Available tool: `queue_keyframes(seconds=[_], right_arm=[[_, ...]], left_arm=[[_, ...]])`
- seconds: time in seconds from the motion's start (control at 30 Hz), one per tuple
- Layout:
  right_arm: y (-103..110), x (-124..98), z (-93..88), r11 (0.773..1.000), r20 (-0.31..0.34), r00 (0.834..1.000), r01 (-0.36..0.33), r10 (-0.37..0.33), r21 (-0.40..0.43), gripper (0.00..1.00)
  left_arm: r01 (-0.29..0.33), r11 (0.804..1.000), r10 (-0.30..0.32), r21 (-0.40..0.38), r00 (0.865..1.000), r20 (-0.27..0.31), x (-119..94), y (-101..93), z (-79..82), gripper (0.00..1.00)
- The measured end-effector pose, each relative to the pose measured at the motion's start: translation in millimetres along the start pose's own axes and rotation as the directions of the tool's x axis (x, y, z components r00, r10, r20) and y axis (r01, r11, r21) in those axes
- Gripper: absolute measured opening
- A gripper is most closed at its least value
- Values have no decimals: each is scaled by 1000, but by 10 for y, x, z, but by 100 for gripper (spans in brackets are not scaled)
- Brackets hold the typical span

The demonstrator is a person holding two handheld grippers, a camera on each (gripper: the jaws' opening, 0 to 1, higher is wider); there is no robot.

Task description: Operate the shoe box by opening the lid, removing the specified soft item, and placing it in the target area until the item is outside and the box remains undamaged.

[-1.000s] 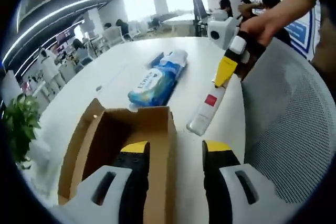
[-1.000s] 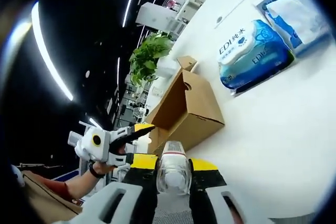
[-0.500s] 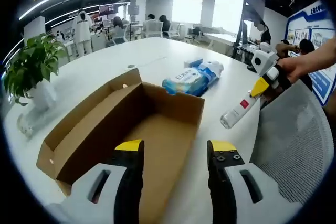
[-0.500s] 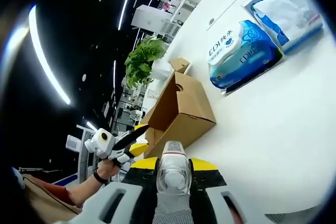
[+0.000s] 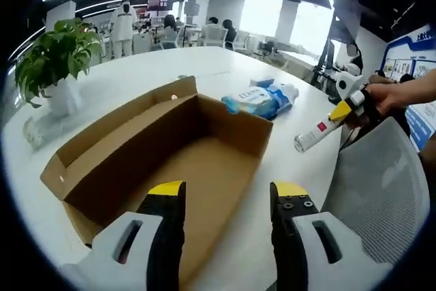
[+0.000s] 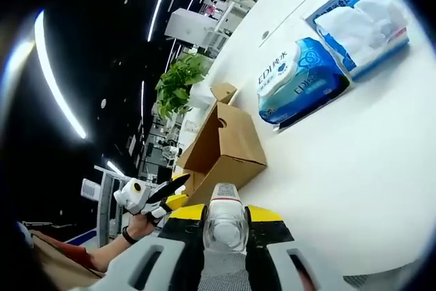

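Clearly, one cardboard shoe box (image 5: 160, 158) lies open on the white round table (image 5: 136, 76), with no lid on it, and its brown inside shows nothing in it. This box serves as the landmark for all places below. The left gripper (image 5: 225, 192) hangs just over the near end of the box; its two yellow-tipped jaws stand apart and hold nothing between them. Beyond the far end of the box lie two soft packs close together: one blue pack of wet wipes (image 5: 253, 102) and, just behind it, one blue and white tissue pack (image 5: 281, 90). In the right gripper view the same two packs appear as the wipes (image 6: 300, 76) and the tissue pack (image 6: 361, 24), both outside the box (image 6: 221, 148) and apart from it.

To the right of the box, above the table edge, the right gripper (image 5: 340, 109) is held by a hand (image 5: 388, 93). In its own view the right gripper (image 6: 225, 217) has its jaws pressed on one clear plastic bottle (image 6: 225, 226), which is seen in the left gripper view with a red label (image 5: 315, 134). On the left of the box stands one green plant (image 5: 54, 49) in a white pot. One grey mesh chair (image 5: 381, 195) is near the table, on the right of the box.
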State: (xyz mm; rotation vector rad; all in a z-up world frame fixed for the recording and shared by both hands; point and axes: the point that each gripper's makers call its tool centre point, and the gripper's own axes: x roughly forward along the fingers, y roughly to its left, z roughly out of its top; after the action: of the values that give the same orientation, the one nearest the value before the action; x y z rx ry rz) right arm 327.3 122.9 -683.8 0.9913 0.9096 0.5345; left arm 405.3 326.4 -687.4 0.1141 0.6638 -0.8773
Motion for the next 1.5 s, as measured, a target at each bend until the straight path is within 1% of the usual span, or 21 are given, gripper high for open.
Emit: queue_keyframes(seconds=[0.13,0.17,0.3,0.43,0.47,0.57,0.63,0.67,0.77,0.93,1.07,1.2,1.4,1.5], right_arm=[[-8,-36,49,1000,-2,1000,4,-4,-10,17],[-19,-60,86,999,-4,1000,13,-13,-30,17],[11,-133,202,999,-2,1000,24,-25,-41,17],[16,-223,392,997,-2,999,45,-45,-68,17],[23,-251,464,996,-1,999,49,-50,-71,17],[39,-294,612,994,2,998,63,-63,-94,17],[96,-319,729,990,0,997,76,-77,-119,17],[101,-322,753,990,0,997,78,-79,-121,17],[162,-337,940,986,7,995,95,-95,-135,17],[233,-314,1239,979,9,993,120,-120,-165,17],[245,-265,1483,976,14,990,139,-139,-167,17],[251,-212,1664,970,13,987,162,-162,-183,17],[246,-125,1993,961,27,982,191,-190,-200,17],[242,-76,2132,956,32,979,203,-201,-213,17]], left_arm=[[-3,1000,3,-5,1000,-3,-7,9,-7,49],[-4,1000,4,-6,1000,-4,-7,10,-9,49],[-2,1000,2,-1,1000,-1,-7,-23,11,49],[-3,1000,3,0,1000,3,-12,-31,34,49],[-4,1000,4,-1,1000,5,-21,-47,41,49],[-15,1000,15,-2,1000,8,-50,-63,61,48],[-18,1000,18,-5,1000,10,-60,-71,69,48],[-19,1000,19,-5,1000,10,-65,-74,71,48],[-22,1000,22,-10,1000,13,-82,-79,80,48],[-29,999,29,-17,999,19,-115,-71,104,48],[-36,999,37,-23,999,24,-142,-55,120,48],[-46,999,47,-26,998,30,-189,-18,147,47],[-60,998,62,-32,997,46,-257,33,204,48],[-66,997,68,-39,997,47,-271,49,198,47]])
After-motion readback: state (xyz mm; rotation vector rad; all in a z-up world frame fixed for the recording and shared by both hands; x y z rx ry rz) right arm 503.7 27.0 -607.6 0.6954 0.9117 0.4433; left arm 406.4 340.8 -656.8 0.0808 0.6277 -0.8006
